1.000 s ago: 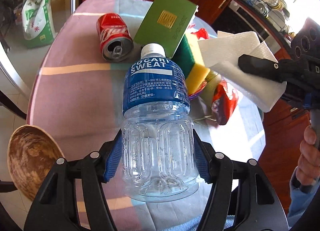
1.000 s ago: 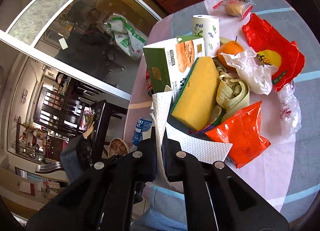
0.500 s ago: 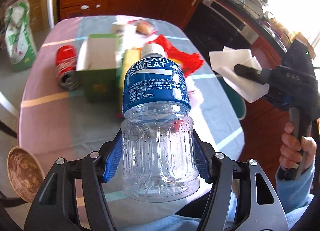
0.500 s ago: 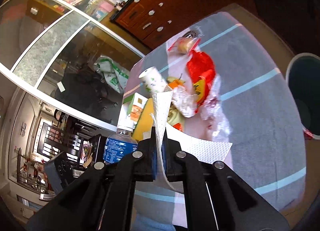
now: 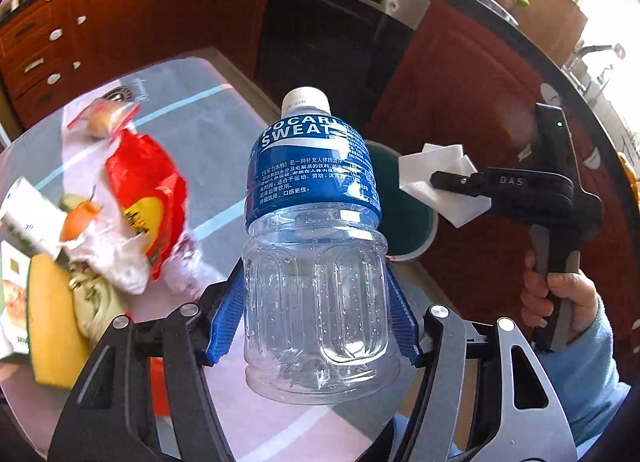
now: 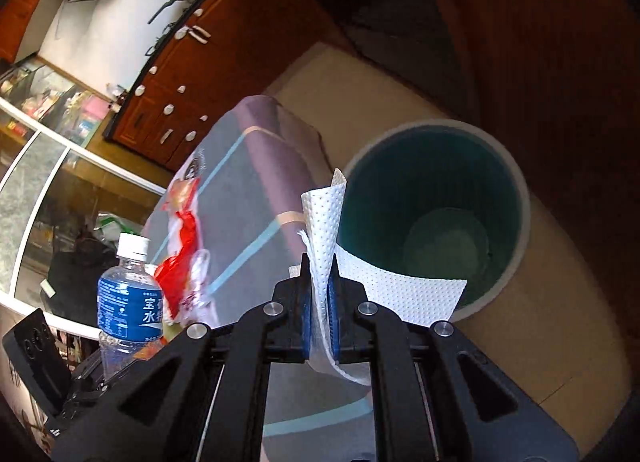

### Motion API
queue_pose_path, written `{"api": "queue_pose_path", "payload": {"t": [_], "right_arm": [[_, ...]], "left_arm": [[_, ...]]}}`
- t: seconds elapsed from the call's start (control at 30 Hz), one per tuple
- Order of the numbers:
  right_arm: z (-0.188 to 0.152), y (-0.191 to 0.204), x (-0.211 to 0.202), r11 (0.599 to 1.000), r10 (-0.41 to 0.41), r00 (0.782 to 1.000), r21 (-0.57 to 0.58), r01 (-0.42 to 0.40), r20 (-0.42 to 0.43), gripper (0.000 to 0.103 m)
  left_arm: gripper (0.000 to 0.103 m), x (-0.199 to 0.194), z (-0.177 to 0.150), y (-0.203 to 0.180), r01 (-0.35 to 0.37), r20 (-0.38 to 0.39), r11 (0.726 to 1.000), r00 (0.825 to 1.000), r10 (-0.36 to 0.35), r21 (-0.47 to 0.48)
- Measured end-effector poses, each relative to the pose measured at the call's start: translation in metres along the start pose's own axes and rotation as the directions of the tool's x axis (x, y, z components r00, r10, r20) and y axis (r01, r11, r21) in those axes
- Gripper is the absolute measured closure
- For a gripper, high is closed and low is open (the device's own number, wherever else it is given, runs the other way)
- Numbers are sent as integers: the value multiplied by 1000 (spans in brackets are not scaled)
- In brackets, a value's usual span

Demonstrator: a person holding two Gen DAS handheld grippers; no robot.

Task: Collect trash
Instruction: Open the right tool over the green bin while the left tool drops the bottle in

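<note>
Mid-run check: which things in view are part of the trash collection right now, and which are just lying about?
In play: plastic bottle in left gripper; paper towel in right gripper; green bin.

Lying about: yellow sponge, orange, red wrapper, all on the table.

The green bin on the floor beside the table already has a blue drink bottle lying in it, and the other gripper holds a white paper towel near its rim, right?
Not quite. The bin looks empty in the right wrist view; the bottle is clamped in the left gripper, as the left wrist view shows. The right gripper does pinch the paper towel near its rim.
</note>
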State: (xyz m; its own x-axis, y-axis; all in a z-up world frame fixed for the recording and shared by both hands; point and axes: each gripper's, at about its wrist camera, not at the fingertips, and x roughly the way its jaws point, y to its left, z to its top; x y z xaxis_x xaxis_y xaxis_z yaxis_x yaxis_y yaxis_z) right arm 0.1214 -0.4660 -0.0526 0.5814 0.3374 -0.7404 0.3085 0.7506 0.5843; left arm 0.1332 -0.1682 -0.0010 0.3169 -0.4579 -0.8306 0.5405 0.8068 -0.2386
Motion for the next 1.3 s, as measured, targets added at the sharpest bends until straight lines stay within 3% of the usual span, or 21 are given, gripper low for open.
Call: {"api": "queue_pose_path", "payload": {"t": [0.13,0.2,0.27,0.43,0.53,0.77,1.0,1.23,1.3], "right_arm": [[18,-25,33,998,-31,999,53,34,-44,92],[24,-28,48,996,-44,997,69,49,-63,80],[29,-34,60,995,-46,996,87,53,-75,53],[33,-50,68,993,-37,995,110,47,-92,51],[35,-57,65,991,-38,996,125,48,-79,36],[39,-74,44,981,-62,998,181,67,-32,26],[36,-85,32,974,-74,997,212,79,-29,25],[29,-89,34,967,-80,995,239,92,-57,25],[27,-87,35,965,-74,995,248,89,-71,25]], "left_arm": [[38,41,24,-18,20,-53,999,998,-17,45],[38,57,32,-21,30,-76,998,997,-26,53],[38,70,38,-23,35,-95,998,995,-29,61],[38,100,49,-34,55,-135,995,990,-43,86],[38,112,52,-41,69,-158,993,986,-53,94],[38,140,62,-60,92,-199,987,978,-65,131],[30,156,63,-61,96,-214,984,975,-63,148],[27,143,57,-48,88,-202,988,977,-61,126],[19,134,54,-45,83,-182,990,981,-61,116]]}}
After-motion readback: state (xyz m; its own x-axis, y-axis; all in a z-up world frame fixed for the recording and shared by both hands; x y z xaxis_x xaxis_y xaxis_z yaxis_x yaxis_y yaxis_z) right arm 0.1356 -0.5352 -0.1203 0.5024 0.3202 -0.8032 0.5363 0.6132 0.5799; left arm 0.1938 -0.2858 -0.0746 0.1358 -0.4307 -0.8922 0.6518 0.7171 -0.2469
